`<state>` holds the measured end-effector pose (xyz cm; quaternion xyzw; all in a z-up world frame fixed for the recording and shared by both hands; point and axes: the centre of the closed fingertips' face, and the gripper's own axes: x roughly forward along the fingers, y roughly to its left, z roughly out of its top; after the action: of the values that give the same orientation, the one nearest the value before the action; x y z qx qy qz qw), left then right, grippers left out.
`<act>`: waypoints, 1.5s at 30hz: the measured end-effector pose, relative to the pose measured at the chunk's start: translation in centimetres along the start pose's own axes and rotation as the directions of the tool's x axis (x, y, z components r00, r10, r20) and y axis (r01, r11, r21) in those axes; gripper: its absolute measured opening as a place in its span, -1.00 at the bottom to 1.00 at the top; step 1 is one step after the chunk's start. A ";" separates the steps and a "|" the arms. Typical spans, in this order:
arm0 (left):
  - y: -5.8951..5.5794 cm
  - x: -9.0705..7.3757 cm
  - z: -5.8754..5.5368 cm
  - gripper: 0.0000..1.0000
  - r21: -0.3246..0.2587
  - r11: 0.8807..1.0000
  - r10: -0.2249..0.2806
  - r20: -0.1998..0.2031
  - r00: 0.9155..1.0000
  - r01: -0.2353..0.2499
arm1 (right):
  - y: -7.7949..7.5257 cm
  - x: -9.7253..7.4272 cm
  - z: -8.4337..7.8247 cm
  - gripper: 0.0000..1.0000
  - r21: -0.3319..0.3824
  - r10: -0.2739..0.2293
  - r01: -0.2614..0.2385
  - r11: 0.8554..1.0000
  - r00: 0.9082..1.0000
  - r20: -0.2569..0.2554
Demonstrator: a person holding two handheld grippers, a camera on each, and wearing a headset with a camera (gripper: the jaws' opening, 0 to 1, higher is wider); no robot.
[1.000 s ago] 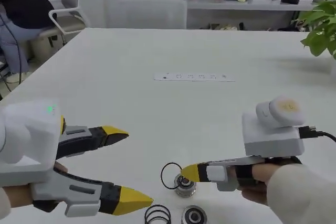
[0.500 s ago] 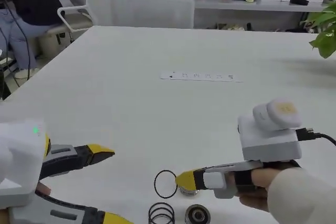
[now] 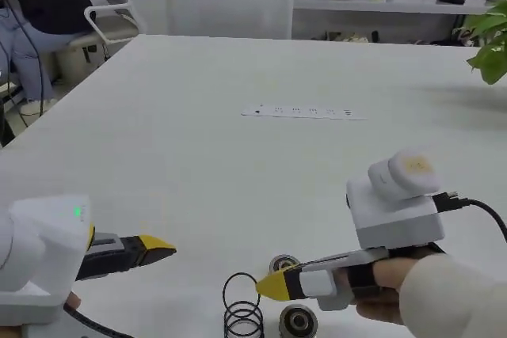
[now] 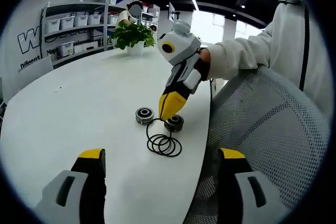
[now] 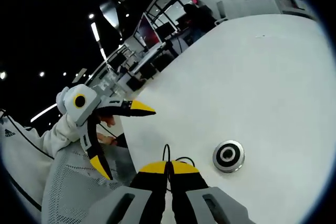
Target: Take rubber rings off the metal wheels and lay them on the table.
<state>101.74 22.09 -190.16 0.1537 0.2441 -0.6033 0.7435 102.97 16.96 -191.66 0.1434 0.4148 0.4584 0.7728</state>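
While the right gripper (image 3: 269, 284) has its yellow tips pinched shut on a thin black ring (image 3: 224, 290), the thing to get right is the set-down. I'd lower it until the loop lies flat on the table (image 3: 238, 156) beside the pile (image 3: 244, 320), and only then let the jaws part. A hoop this light and limp would likely cling to a tip or flop across a wheel if dropped from height. The ring hangs just over the pile at the table's near edge — whether it touches I can't tell. It looks like a slender, floppy cord of matt rubber, sagging to an oval, and the pile is several such loops overlapped. A wheel (image 3: 283, 263) sits just behind the gripper's tip and a second wheel (image 3: 299, 322) just beside the pile. Both are squat discs of dull grey metal with a dark hub — hard, heavy-looking, unlikely to shift. The left gripper (image 4: 161, 163) hovers off to the side, jaws wide apart and holding nothing.
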 end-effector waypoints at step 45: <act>-0.4 0.3 -2.0 0.64 -0.011 1.000 -0.025 -0.084 0.996 0.024 | -1.4 1.3 -3.1 -1.00 -0.230 -0.141 0.100 0.968 0.975 -0.169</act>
<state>101.03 22.78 -191.93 0.1722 0.2801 -0.6040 0.7260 101.69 16.77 -195.04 -0.0116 0.4391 0.4646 0.7689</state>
